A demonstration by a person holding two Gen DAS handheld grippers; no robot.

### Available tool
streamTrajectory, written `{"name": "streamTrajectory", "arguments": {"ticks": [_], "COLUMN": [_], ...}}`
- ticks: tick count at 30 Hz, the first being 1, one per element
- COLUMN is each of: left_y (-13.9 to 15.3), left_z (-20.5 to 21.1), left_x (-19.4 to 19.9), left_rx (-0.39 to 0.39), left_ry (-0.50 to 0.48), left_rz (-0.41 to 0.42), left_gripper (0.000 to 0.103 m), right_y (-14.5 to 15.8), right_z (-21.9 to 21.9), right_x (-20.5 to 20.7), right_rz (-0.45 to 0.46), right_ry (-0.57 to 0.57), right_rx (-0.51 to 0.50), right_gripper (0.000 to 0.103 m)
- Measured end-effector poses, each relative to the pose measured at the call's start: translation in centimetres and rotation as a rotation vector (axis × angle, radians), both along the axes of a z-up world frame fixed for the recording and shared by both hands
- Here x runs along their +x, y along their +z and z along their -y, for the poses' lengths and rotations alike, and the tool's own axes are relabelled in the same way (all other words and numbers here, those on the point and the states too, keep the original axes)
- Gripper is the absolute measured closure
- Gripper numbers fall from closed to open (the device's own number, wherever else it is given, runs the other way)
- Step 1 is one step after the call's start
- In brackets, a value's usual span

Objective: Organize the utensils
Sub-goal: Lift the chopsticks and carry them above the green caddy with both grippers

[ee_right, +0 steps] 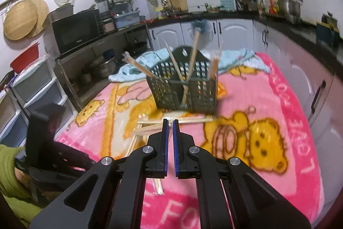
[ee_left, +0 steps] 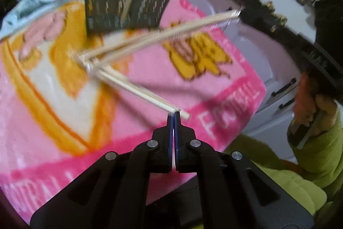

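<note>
Two pairs of pale wooden chopsticks are in hand here, each gripped only at its very end, and that thin hold is the main risk. The left gripper (ee_left: 174, 114) has its blue-padded jaws pressed together on the near tips of one wrapped pair of chopsticks (ee_left: 137, 90), which runs away toward ten o'clock in the left wrist view; held so far from its middle, the pair could swing, twist in the pads or slip out if the hand tilts quickly. The right gripper (ee_right: 170, 121) has its jaws nearly closed with only a narrow slit, and seems to pinch a clear wrapper end; in the left wrist view a second pair (ee_left: 171, 32) runs from its black fingers at two o'clock down to meet the first pair. Where the far ends cross they could snag each other. The dark green slotted plastic basket (ee_right: 186, 87) stands upright on the pink cartoon-bear blanket (ee_right: 268, 100), at twelve o'clock from the right gripper, already holding several chopsticks that lean outward; a long incoming pair could knock those or tip the light basket on the soft cloth. More loose pale chopsticks (ee_right: 193, 119) lie on the blanket just before the basket.
</note>
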State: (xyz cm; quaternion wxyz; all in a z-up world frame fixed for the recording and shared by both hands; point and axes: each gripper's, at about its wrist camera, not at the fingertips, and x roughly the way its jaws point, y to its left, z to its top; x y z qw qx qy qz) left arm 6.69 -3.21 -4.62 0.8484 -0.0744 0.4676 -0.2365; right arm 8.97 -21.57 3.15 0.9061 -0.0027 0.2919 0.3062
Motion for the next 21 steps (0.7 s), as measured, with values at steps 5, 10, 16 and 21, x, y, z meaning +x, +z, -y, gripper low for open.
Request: {"name": "streamTrajectory", "arguments": {"ticks": [5, 10, 16, 21], "left_y": [3.6, 6.3, 8.8, 10.8], "left_z": [-1.3, -2.3, -3.4, -4.1], "left_x": [-0.1, 0.2, 0.8, 1.0], "left_rx": [-0.030, -0.051, -0.080, -0.109], "left_ry": [0.027, 0.049, 0.072, 0.078], "left_rz": [0.106, 0.177, 0.231, 0.272], "left_gripper": [0.103, 0.103, 0.103, 0.103], "right_y": [2.1, 3.7, 5.8, 7.1], "right_z": [-1.3, -2.4, -3.3, -3.7], "right_x": [-0.1, 0.0, 0.1, 0.0], "right_rz": [0.055, 0.085, 0.123, 0.149], "right_ry": [0.033, 0.057, 0.078, 0.082], "right_rx": [-0.014, -0.009, 0.002, 0.002], "right_gripper": [0.099, 0.100, 0.100, 0.100]}}
